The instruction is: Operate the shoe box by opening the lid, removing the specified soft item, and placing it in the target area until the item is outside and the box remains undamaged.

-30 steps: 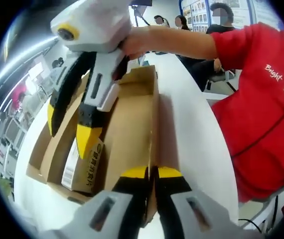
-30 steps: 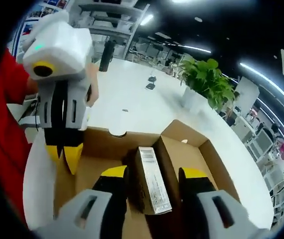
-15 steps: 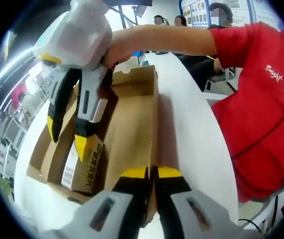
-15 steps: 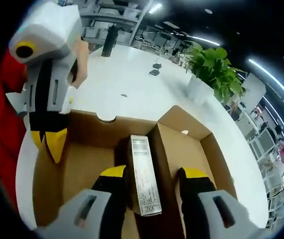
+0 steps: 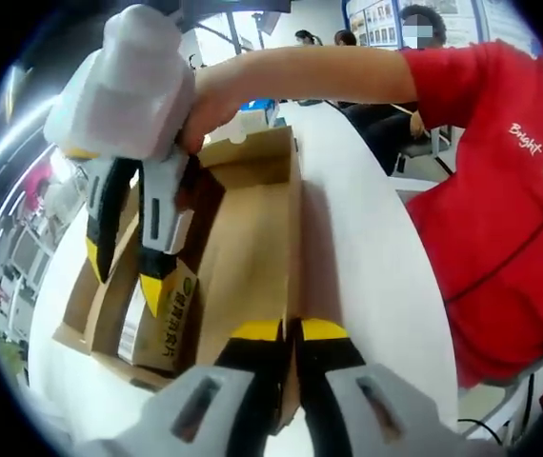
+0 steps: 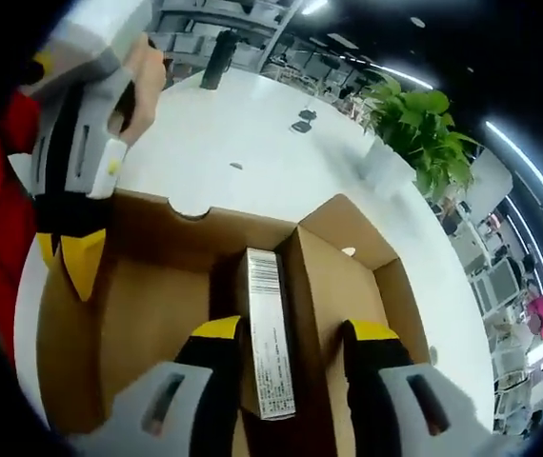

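Cardboard shoe box (image 6: 329, 286), brown, open, lying on a white table (image 6: 252, 181); lid (image 5: 252, 248) folded back flat beside the tray.

Item: a narrow carton (image 6: 267, 343) with a barcode label, standing on edge inside the box against a cardboard wall. In the left gripper view it (image 5: 162, 319) sits at the near left of the box. Whether it is soft cannot be told from here.

Right gripper (image 6: 286, 343): jaws spread apart, one on each side of the carton, not yet closed on it. In the left gripper view it (image 5: 124, 276) reaches down from above, one yellow tip at the carton's top edge.

Left gripper (image 5: 289, 331): jaws pressed together on the near edge of the lid, pinning the box.

Surroundings: a potted plant (image 6: 414, 124) far on the table; the person's red sleeve (image 5: 500, 190).

Handling note: the step in hand appears to be grasping the carton. Best done by lowering the jaws evenly, keeping the tips off the cardboard wall, closing on the carton's broad faces, then lifting straight up while the left gripper holds the lid. A skewed pull could tear the wall.
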A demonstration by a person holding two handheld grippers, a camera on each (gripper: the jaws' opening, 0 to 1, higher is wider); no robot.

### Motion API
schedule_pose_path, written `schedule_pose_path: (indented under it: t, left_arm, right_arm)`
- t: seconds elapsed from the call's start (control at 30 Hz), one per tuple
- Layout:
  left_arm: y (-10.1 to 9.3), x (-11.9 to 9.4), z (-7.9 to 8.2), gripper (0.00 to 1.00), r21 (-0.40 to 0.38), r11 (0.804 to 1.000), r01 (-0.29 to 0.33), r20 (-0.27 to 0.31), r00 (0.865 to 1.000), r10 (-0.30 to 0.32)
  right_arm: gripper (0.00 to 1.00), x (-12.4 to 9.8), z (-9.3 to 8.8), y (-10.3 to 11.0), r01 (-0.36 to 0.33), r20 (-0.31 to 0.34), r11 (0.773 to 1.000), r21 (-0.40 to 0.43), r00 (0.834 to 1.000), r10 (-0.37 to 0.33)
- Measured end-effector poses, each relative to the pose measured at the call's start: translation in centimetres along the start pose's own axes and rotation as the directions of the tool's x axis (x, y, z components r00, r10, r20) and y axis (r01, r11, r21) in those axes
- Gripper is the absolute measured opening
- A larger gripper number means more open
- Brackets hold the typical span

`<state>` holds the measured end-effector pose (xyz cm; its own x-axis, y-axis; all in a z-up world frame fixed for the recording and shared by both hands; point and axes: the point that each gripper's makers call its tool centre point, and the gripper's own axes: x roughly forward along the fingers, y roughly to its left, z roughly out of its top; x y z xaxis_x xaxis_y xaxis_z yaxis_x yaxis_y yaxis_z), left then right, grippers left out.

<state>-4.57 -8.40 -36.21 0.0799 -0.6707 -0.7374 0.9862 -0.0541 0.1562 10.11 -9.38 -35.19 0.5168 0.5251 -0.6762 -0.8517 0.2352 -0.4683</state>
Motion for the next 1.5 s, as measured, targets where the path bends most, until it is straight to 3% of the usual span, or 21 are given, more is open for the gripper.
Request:
schedule_pose_path:
  t: [0.13, 0.3, 0.43, 0.53, 0.63, 0.73, 0.8, 0.87, 0.9, 0.93, 0.97, 1.0, 1.07, 1.17, 1.27, 1.37, 1.4, 1.43, 1.5]
  left_arm:
    - [0.0, 0.0, 0.1, 0.04, -0.002, 1.000, 0.001, 0.003, 1.000, -0.001]
    - [0.1, 0.0, 0.0, 0.04, 0.002, 1.000, -0.002, 0.010, 1.000, 0.002]
    - [0.1, 0.0, -0.1, 0.04, 0.000, 1.000, 0.000, 0.006, 1.000, 0.000]
    - [0.1, 0.0, -0.1, 0.04, -0.001, 1.000, 0.001, 0.004, 1.000, -0.001]
    - [0.0, 0.0, 0.0, 0.04, -0.003, 1.000, 0.002, 0.004, 1.000, -0.002]
    - [0.0, 0.0, 0.0, 0.04, -0.005, 1.000, 0.004, 0.001, 1.000, -0.004]
    - [0.0, 0.1, 0.1, 0.04, -0.007, 1.000, 0.003, 0.002, 1.000, -0.003]
    - [0.1, 0.1, 0.0, 0.04, -0.002, 1.000, -0.002, 0.004, 1.000, 0.002]
    - [0.1, 0.1, 0.1, 0.04, 0.001, 1.000, -0.004, 0.007, 1.000, 0.004]
    - [0.1, 0.1, 0.1, 0.04, 0.002, 1.000, -0.004, 0.007, 1.000, 0.004]
    - [0.1, 0.1, 0.2, 0.04, -0.001, 1.000, -0.002, 0.006, 1.000, 0.002]
    - [0.0, 0.1, 0.2, 0.04, -0.003, 1.000, 0.001, 0.004, 1.000, -0.001]
    - [0.0, 0.1, 0.1, 0.04, -0.006, 1.000, 0.004, 0.000, 1.000, -0.004]
    - [-0.1, 0.1, 0.2, 0.04, -0.002, 1.000, -0.001, 0.004, 1.000, 0.001]
    - [0.0, 0.0, 0.1, 0.04, 0.000, 1.000, -0.003, 0.007, 1.000, 0.003]
    - [0.1, 0.0, 0.1, 0.04, -0.005, 1.000, -0.001, 0.005, 1.000, 0.001]
    - [0.1, 0.1, 0.1, 0.04, -0.008, 1.000, 0.001, 0.002, 1.000, -0.001]
    - [0.0, 0.2, 0.2, 0.04, -0.008, 1.000, 0.002, 0.001, 1.000, -0.002]
    - [-0.1, 0.2, 0.2, 0.04, -0.008, 1.000, 0.000, 0.003, 1.000, 0.000]
  right_arm:
    - [0.38, -0.3, -0.3, 0.0, 0.010, 0.005, 0.999, -0.043, 1.000, -0.010]
    - [0.34, -1.1, 0.1, 0.2, 0.058, 0.071, 0.987, -0.150, 0.996, -0.048]
    - [0.30, -2.2, 0.4, 0.4, 0.049, 0.115, 0.993, -0.107, 0.993, -0.037]
    - [0.31, -2.4, 0.4, 0.8, -0.005, 0.136, 0.998, -0.056, 0.991, 0.013]
    - [0.26, -2.7, 0.6, 0.7, 0.008, 0.144, 0.996, -0.087, 0.990, 0.005]
    - [0.33, -2.4, 0.0, 1.1, -0.013, 0.114, 0.998, -0.055, 0.993, 0.019]
    - [0.36, -2.3, 0.2, 1.6, -0.057, 0.139, 0.998, 0.005, 0.989, 0.056]
    - [0.24, -2.7, 0.5, 0.9, -0.005, 0.138, 0.999, -0.037, 0.990, 0.010]
    - [0.16, -3.0, 1.3, 0.7, 0.032, 0.169, 0.994, -0.108, 0.985, -0.013]
    - [0.17, -3.0, 1.5, 0.8, 0.026, 0.179, 0.994, -0.108, 0.984, -0.006]
    - [0.22, -3.2, 1.8, 2.6, -0.068, 0.190, 0.996, -0.061, 0.979, 0.078]
    - [0.28, -2.8, 1.2, 2.8, -0.092, 0.158, 0.996, 0.004, 0.983, 0.090]
    - [0.29, -2.2, 0.3, 2.3, -0.076, 0.095, 0.996, -0.055, 0.992, 0.081]
    - [0.31, -0.9, -0.5, 2.2, -0.099, 0.068, 0.995, -0.016, 0.993, 0.100]
    - [0.26, -0.2, -0.6, 2.3, -0.091, 0.031, 0.995, -0.049, 0.995, 0.092]
    - [0.34, 0.0, 0.0, 3.5, -0.133, 0.002, 0.989, -0.067, 0.991, 0.134]
    - [0.37, 0.3, -0.3, 4.4, -0.189, -0.026, 0.980, -0.057, 0.982, 0.187]
    - [0.35, 0.4, -0.4, 3.9, -0.175, -0.038, 0.983, -0.045, 0.984, 0.174]
    - [0.20, 0.5, -1.0, 2.7, -0.129, -0.092, 0.989, -0.073, 0.988, 0.123]
